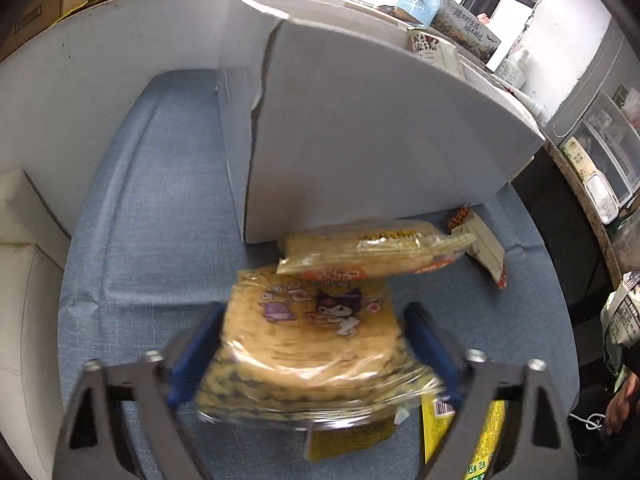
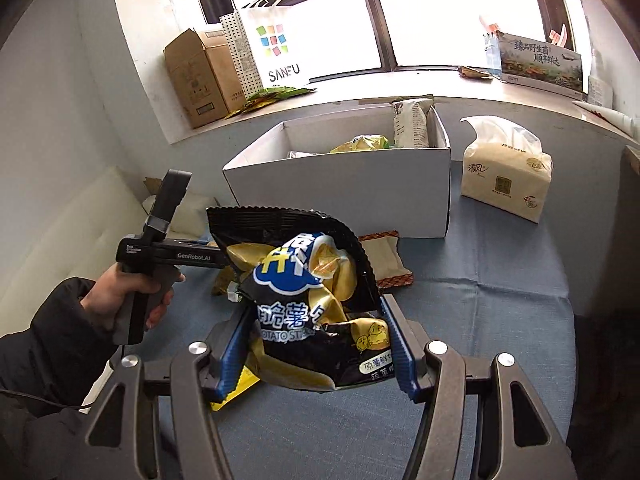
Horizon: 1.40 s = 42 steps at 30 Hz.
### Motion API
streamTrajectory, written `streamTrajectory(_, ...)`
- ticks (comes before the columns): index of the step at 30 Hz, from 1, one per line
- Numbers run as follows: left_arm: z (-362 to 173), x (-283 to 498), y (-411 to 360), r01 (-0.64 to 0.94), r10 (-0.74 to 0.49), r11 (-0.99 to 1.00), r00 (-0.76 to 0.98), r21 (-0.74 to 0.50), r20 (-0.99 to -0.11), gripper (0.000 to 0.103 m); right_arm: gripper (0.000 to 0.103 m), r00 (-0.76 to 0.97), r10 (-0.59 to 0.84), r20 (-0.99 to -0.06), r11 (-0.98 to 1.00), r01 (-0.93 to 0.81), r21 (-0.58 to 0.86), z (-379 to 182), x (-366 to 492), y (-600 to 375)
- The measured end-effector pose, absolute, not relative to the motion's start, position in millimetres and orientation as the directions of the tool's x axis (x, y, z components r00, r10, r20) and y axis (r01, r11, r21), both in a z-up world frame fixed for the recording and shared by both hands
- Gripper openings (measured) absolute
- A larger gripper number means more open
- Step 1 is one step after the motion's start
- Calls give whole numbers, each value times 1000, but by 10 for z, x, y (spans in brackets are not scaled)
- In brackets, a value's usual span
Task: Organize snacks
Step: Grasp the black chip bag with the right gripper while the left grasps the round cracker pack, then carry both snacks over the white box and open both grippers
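My left gripper (image 1: pixel 312 332) is shut on a clear pack of yellow wafers with a cartoon print (image 1: pixel 312 340), held above the blue cloth in front of the white box (image 1: pixel 360 132). A second wafer pack (image 1: pixel 376 248) lies against the box's near wall. My right gripper (image 2: pixel 316 340) is shut on a black potato-stick bag (image 2: pixel 308 300), held above the cloth. The white box (image 2: pixel 344 192) stands behind it, with several snack bags inside. The left gripper's body (image 2: pixel 168 256) shows in the right wrist view, its fingers hidden behind the black bag.
A beige and brown snack packet (image 2: pixel 384 260) lies by the box's near wall. A yellow-green packet (image 1: pixel 480 436) lies on the cloth under the left gripper. A tissue pack (image 2: pixel 504 172) stands right of the box. Cardboard boxes and a paper bag (image 2: pixel 276 48) sit on the windowsill.
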<state>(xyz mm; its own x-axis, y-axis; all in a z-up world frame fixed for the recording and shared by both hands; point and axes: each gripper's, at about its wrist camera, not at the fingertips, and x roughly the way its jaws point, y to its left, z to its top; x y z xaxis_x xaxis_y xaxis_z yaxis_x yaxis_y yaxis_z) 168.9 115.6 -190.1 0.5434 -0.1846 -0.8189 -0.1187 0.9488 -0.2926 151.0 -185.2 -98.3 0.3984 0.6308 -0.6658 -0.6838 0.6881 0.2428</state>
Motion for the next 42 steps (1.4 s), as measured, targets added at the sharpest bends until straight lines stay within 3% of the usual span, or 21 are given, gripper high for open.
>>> streamTrajectory(7,-1630,1345,1128,-47,-200,958,604,-284,-771,79,65,395,635,-663,688,-681,253,-1012,1487,-1865)
streamTrajectory(14,-976,739,1041,40,-208,963,737,-267,-643,79,65,403,660,-634,669,-699,252,-888,1451,-1778)
streamTrajectory(22,-276,1123,1022,106,-220,964,833,-244,-507,79,65,423,681,-598,671,-687,278,-572,1941,-1466)
streamTrajectory(27,-125,1773,1141,84,-186,973,837,-215,-515,79,65,457,666,-590,705,-643,298,-378,2556,-1208)
streamTrajectory(37,-438,2796,1297,-4,-109,984,783,-180,-612,79,66,454,547,-704,800,-533,278,-638,3684,-832)
streamTrajectory(40,-599,2949,1311,-20,-103,985,736,-174,-669,84,79,416,555,-720,796,-516,316,-756,3831,-842)
streamTrajectory(41,-661,2985,1328,-43,-95,983,713,-178,-695,93,99,409,551,-727,802,-501,326,-794,3860,-856)
streamTrajectory(42,-709,2994,1349,-58,-96,980,699,-189,-709,103,103,422,531,-735,818,-483,313,-812,3865,-880)
